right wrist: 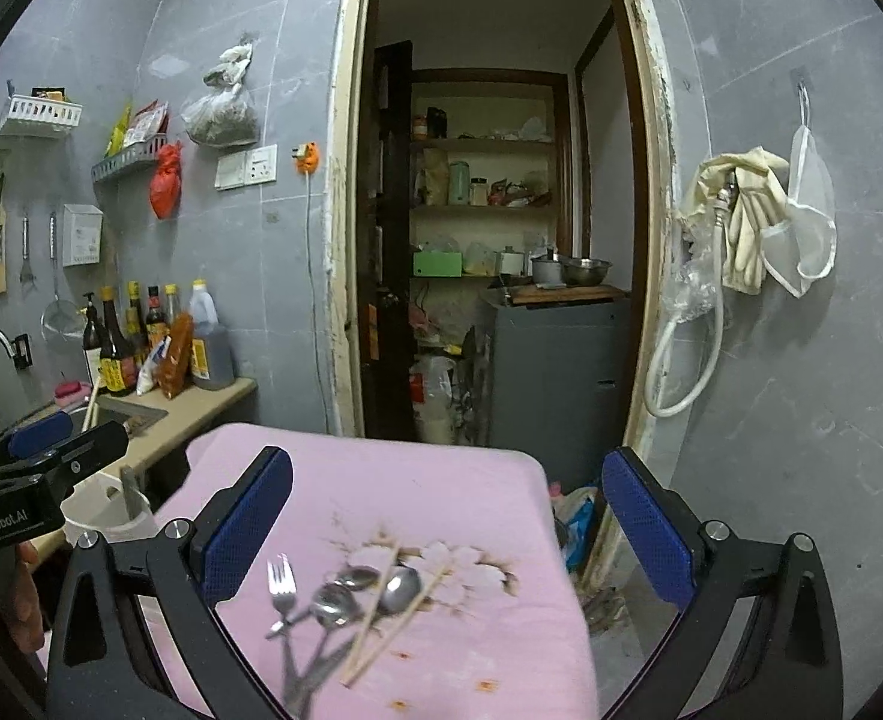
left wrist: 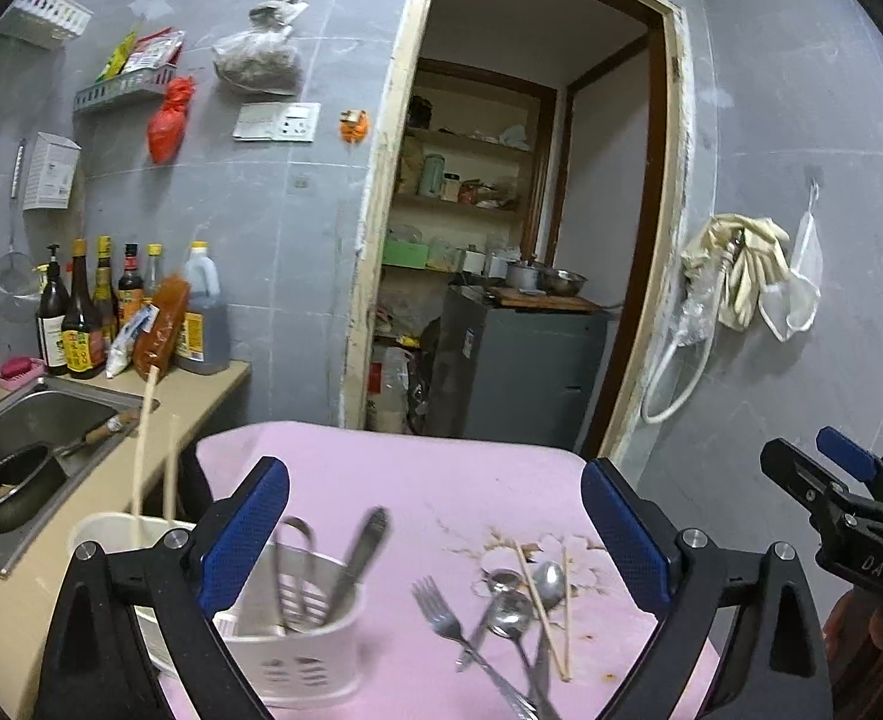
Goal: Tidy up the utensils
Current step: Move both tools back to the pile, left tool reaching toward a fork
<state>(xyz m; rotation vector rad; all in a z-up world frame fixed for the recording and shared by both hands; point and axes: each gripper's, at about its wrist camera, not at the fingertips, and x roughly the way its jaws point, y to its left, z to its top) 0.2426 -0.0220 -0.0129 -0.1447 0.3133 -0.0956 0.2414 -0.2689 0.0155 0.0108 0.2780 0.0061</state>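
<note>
A pile of utensils lies on the pink cloth-covered table (left wrist: 381,468): a fork (left wrist: 441,615), three spoons (left wrist: 510,609) and a pair of wooden chopsticks (left wrist: 540,606). The same pile shows in the right wrist view: fork (right wrist: 281,591), spoons (right wrist: 399,588), chopsticks (right wrist: 390,618). A white slotted holder (left wrist: 297,654) at the table's left holds a few metal utensils (left wrist: 357,558); a round white cup (left wrist: 111,531) behind it holds two chopsticks (left wrist: 144,444). My left gripper (left wrist: 435,534) is open and empty above the holder and pile. My right gripper (right wrist: 447,522) is open and empty above the pile.
A counter to the left carries a steel sink (left wrist: 27,420) with a dark pan (left wrist: 9,489) and several sauce bottles (left wrist: 123,312). An open doorway (left wrist: 531,210) behind the table shows shelves and a grey cabinet (left wrist: 519,372). Cloths and a hose (left wrist: 735,282) hang on the right wall.
</note>
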